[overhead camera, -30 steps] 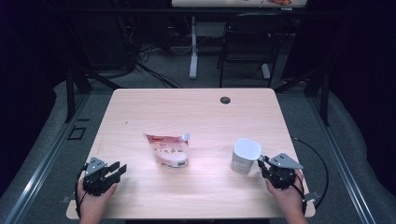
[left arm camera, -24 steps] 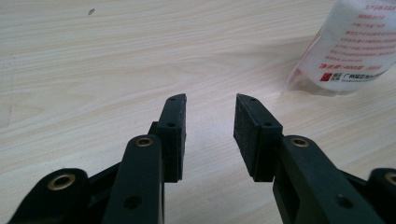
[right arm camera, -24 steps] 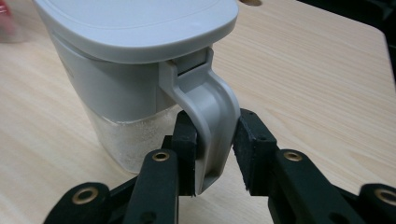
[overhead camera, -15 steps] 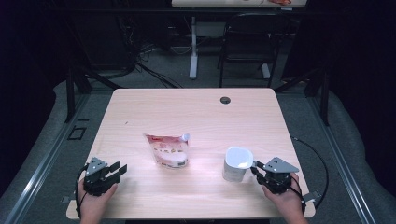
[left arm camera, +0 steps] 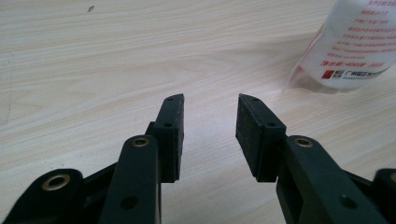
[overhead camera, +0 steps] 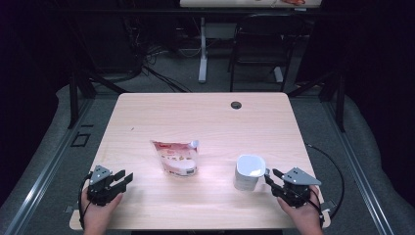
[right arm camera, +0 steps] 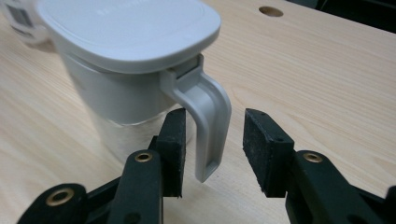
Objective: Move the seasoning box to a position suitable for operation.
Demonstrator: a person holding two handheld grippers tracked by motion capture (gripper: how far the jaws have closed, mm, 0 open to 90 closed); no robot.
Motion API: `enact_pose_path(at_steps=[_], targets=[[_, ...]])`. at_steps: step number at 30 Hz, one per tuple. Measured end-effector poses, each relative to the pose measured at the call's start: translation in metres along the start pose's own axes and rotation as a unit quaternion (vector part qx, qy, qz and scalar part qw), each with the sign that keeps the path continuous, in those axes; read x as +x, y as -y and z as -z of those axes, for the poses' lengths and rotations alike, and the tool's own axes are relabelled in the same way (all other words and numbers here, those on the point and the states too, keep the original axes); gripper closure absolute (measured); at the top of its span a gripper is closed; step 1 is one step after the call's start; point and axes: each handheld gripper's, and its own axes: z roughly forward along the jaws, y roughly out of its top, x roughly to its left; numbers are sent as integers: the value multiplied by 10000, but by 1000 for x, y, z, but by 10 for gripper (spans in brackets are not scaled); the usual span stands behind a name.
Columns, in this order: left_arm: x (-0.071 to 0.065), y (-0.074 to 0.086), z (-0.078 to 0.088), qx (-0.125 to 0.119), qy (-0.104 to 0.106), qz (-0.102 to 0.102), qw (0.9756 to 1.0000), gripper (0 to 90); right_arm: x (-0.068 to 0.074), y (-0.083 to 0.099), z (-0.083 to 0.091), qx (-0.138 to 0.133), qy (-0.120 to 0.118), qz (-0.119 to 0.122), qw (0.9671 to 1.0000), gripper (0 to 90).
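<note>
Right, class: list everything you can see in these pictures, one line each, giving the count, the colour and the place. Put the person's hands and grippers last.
Table: one, light wood, centre of the high view.
Pouch: one, white with red print, lying on the table left of the middle.
Lidded jug: one, white with a grey-white lid, upright on the near right of the table.
Jug handle: one, white, between the right gripper's jaws; a gap shows to the right-hand pad.
Cable hole: one, dark, far edge of the table.
Chair: one, black, behind the table.
Left gripper: one, black, near left corner, open on nothing.
Right gripper: one, black, beside the jug, jaws just opening.
</note>
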Motion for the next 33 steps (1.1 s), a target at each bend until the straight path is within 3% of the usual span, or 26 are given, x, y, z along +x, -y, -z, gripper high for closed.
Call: enact_pose_path(at_steps=[3,7,13,16,33], targets=[[0,0,0,3,-1,12,10000,620,0,-1,10,-155,-89,-153,9997,595],[0,0,0,11,6,-2,10000,618,0,-5,11,-205,-31,-269,9994,608],[-1,-1,-2,29,34,-21,10000,619,-1,-15,12,-147,118,-525,9984,843],[0,0,-2,43,38,-22,10000,617,-2,-22,13,-147,152,-535,9983,892],[0,0,-1,24,30,-4,10000,616,4,-56,9,-101,-105,-532,9985,900]])
